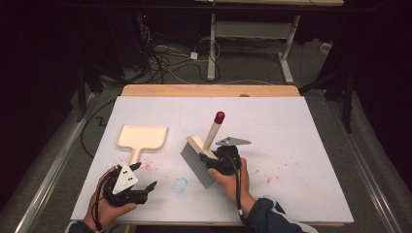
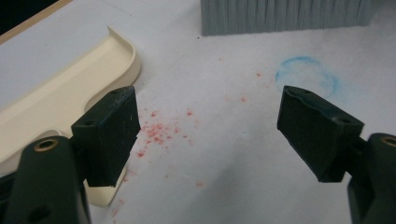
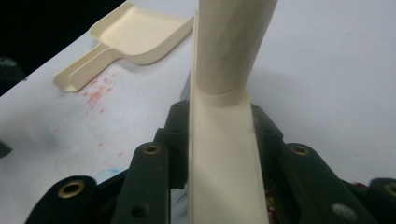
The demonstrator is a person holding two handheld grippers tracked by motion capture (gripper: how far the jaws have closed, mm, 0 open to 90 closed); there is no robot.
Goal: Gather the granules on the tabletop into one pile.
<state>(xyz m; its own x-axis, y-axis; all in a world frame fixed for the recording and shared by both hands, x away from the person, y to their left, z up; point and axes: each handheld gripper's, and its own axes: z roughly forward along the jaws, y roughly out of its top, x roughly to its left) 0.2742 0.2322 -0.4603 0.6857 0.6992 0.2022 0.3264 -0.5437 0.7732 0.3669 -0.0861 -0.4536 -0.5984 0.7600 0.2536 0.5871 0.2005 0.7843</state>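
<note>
A cream brush (image 1: 200, 145) with grey bristles (image 1: 196, 164) and a red-tipped handle stands tilted on the white sheet, bristles down. My right gripper (image 1: 214, 158) is shut on its cream back (image 3: 224, 154), a jaw pressing each side. A cream dustpan (image 1: 141, 137) lies at the left, its handle toward me. My left gripper (image 1: 144, 175) hovers open just below that handle, and its left pad (image 2: 108, 135) overlaps the handle end (image 2: 28, 135). Red crumbs (image 2: 156, 132) lie between its jaws, and more crumbs (image 1: 270, 178) speckle the sheet to the right. Near the bristles (image 2: 280, 16) is a faint blue ring (image 2: 306, 77).
The white sheet (image 1: 272, 116) covers a wooden table whose far edge (image 1: 209, 90) shows. Beyond it are cables and white table legs (image 1: 212, 53) on the floor. Metal rails (image 1: 53, 165) run along both sides of the table.
</note>
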